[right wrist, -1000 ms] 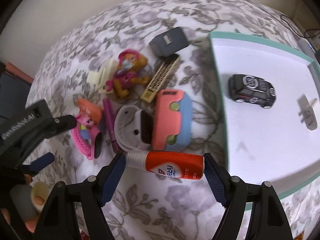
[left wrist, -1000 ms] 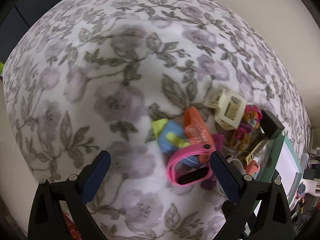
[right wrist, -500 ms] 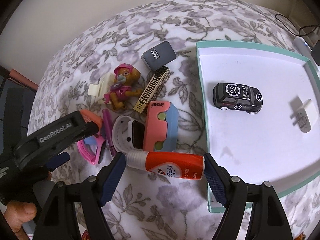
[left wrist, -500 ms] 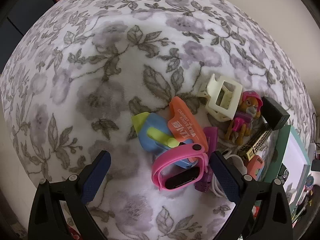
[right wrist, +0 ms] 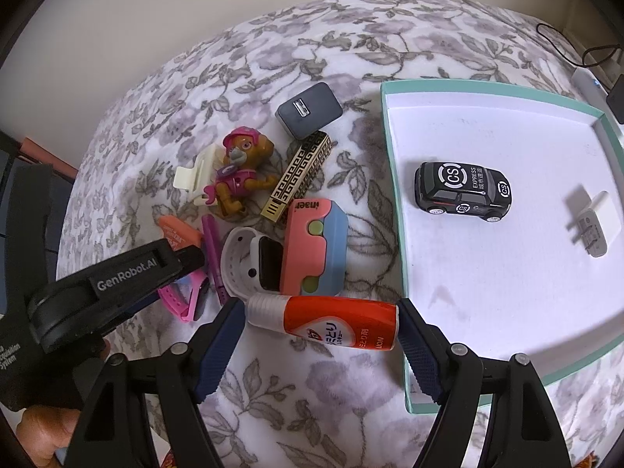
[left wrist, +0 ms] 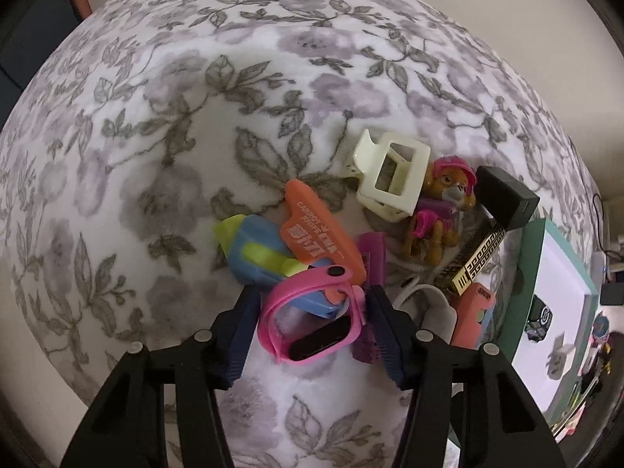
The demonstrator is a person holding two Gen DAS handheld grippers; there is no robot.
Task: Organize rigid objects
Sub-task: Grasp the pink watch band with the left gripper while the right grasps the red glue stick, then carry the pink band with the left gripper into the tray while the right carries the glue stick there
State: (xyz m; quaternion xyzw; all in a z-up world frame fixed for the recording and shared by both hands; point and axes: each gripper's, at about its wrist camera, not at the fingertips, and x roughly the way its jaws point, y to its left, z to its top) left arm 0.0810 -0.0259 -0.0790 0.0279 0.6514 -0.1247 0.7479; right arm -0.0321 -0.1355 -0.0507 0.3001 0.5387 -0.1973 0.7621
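Note:
A pink watch (left wrist: pixel 312 323) lies on the floral blanket at the near edge of a toy pile. My left gripper (left wrist: pixel 312 312) points down over it. Its jaws are closing, the watch is between them, and both pads touch the strap's sides. In the right wrist view the left gripper (right wrist: pixel 128 273) shows as a black body over the pile's left side. My right gripper (right wrist: pixel 319 323) is shut on a red and white glue stick (right wrist: pixel 327 325), held lengthwise above the blanket, left of the teal tray (right wrist: pixel 390 156).
The pile holds an orange toy knife (left wrist: pixel 319 230), a blue and yellow toy (left wrist: pixel 253 249), a cream hair claw (left wrist: pixel 390 175), a pup figure (right wrist: pixel 238 171), a black charger (right wrist: pixel 308 109), a gold comb (right wrist: pixel 300 175), a white watch (right wrist: pixel 249 261) and a pink-blue case (right wrist: pixel 316 249). The tray holds a black toy car (right wrist: pixel 462 191) and a white plug (right wrist: pixel 592 226).
My left gripper slid over the pile to the pink watch, and its wide-open jaws closed in onto the strap. The right gripper kept still with the glue stick.

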